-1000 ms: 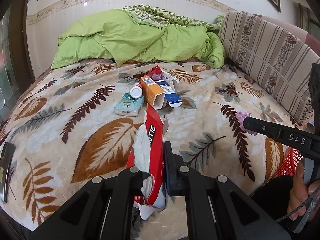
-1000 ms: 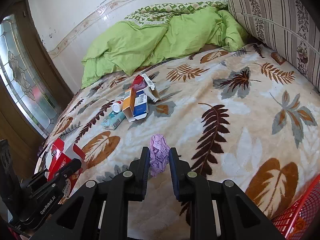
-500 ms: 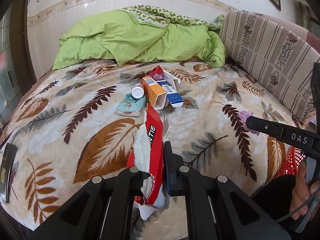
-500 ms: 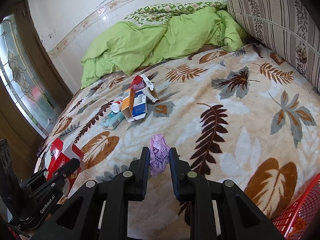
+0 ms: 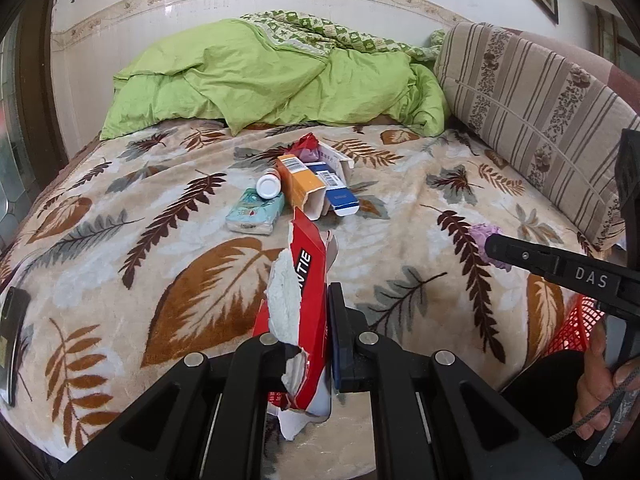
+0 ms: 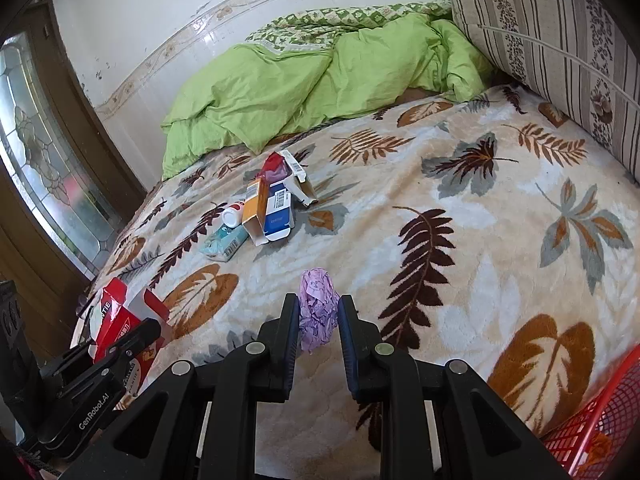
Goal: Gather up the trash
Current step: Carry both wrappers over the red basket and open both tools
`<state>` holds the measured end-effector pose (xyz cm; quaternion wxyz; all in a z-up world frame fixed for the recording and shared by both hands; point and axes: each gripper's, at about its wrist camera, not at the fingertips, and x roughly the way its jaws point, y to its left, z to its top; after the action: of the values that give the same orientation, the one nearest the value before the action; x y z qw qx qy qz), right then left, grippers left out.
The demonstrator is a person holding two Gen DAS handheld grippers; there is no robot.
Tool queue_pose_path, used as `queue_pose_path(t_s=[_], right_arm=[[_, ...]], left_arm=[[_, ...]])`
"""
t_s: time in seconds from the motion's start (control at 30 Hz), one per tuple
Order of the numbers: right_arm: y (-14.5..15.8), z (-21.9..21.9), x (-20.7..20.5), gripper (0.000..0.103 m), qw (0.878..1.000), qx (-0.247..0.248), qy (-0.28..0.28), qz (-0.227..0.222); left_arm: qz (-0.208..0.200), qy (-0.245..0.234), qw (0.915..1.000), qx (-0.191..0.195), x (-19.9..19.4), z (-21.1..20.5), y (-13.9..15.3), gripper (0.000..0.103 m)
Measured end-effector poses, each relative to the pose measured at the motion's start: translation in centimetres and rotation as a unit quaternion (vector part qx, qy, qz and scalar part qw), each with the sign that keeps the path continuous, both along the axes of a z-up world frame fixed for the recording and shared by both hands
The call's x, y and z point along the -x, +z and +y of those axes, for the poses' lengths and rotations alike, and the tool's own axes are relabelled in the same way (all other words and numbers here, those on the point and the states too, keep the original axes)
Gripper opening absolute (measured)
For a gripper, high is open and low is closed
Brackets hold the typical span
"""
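Observation:
My left gripper (image 5: 304,304) is shut on a torn red carton (image 5: 306,280), held upright above the near edge of the bed. That carton (image 6: 116,316) also shows at the lower left of the right wrist view. My right gripper (image 6: 319,304) is shut on a crumpled purple wrapper (image 6: 317,304), which the left wrist view shows as the purple wrapper (image 5: 480,236) at the tip of the right gripper's finger. More trash lies mid-bed: an orange box (image 5: 302,184), a blue-and-white box (image 5: 336,190), a small white bottle (image 5: 268,184), a teal tissue pack (image 5: 254,214) and a red wrapper (image 5: 306,144).
A red mesh basket (image 6: 596,420) sits beside the bed at the lower right. A green duvet (image 5: 272,76) is heaped at the far end, and a striped cushion (image 5: 532,108) lines the right side. A dark phone (image 5: 12,328) lies at the bed's left edge. A hand (image 5: 600,396) grips the right tool.

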<state>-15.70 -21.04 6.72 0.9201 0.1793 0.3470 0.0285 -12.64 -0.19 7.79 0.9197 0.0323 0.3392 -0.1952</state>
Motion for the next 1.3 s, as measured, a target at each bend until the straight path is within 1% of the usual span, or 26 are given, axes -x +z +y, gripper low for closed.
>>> queue_pose_path(t_s=[0.2,0.3,0.37,0.43,0.53,0.6,0.7,0.8,0.87,1.0,1.03,1.07,1.1,1.17,1.2,1.3], right_arm=[[0.4,-2.0,2.1,0.021,0.999,-0.051,-0.010,0.009],[0.4,-3.6,4.0,0.021,0.997,-0.072,-0.025,0.016],[0.4,-5.0,5.5,0.021,0.995,-0.084,-0.042,0.019],[0.5,-6.6,7.2,0.021,0.993,-0.094,-0.066,0.021],[0.9,-9.5,10.1,0.021,0.989,-0.096,-0.106,0.019],[1.1,-11.7,12.5,0.021,0.985,-0.099,-0.142,0.018],[1.3,-14.8,15.4,0.021,0.977,-0.104,-0.187,0.017],[1.5,-17.1,18.4,0.021,0.968,-0.101,-0.228,0.017],[1.7,-18.2,19.6,0.021,0.964,-0.101,-0.245,0.018],[1.7,-19.9,21.9,0.023,0.956,-0.092,-0.277,0.022],[1.8,-20.3,22.4,0.025,0.953,-0.086,-0.288,0.023],[1.9,-20.6,22.9,0.028,0.951,-0.078,-0.299,0.024],[2.0,-20.8,23.1,0.033,0.950,-0.073,-0.303,0.024],[2.4,-21.0,23.5,0.039,0.948,-0.057,-0.312,0.020],[2.5,-21.2,23.6,0.041,0.948,-0.053,-0.314,0.017],[2.9,-21.1,23.2,0.043,0.950,-0.046,-0.309,0.010]], left_arm=[[-0.001,-0.047,0.9984,0.033,0.5,0.0,1.5,0.008],[0.001,-0.077,0.9961,0.043,1.2,-1.1,2.1,0.008],[0.008,-0.103,0.9933,0.052,1.6,-2.1,2.5,0.008],[0.013,-0.130,0.9900,0.053,2.2,-3.8,2.7,0.008],[0.019,-0.180,0.9819,0.055,3.2,-6.9,3.3,0.008],[0.030,-0.216,0.9742,0.058,4.0,-9.2,3.5,0.008],[0.046,-0.272,0.9593,0.060,5.6,-13.1,4.0,0.008],[0.073,-0.325,0.9404,0.068,7.4,-17.4,4.3,0.008],[0.090,-0.356,0.9275,0.071,8.6,-19.9,4.3,0.008],[0.110,-0.404,0.9059,0.068,10.9,-24.3,4.1,0.008],[0.116,-0.417,0.8988,0.066,11.6,-25.4,4.0,0.009],[0.118,-0.423,0.8959,0.063,12.0,-26.0,3.9,0.014],[0.116,-0.423,0.8967,0.062,12.3,-26.3,3.9,0.022],[0.115,-0.421,0.8974,0.067,12.5,-26.3,4.0,0.031],[0.113,-0.419,0.8985,0.069,12.4,-26.0,4.1,0.034],[0.106,-0.397,0.9089,0.069,11.3,-25.0,4.3,0.035]])
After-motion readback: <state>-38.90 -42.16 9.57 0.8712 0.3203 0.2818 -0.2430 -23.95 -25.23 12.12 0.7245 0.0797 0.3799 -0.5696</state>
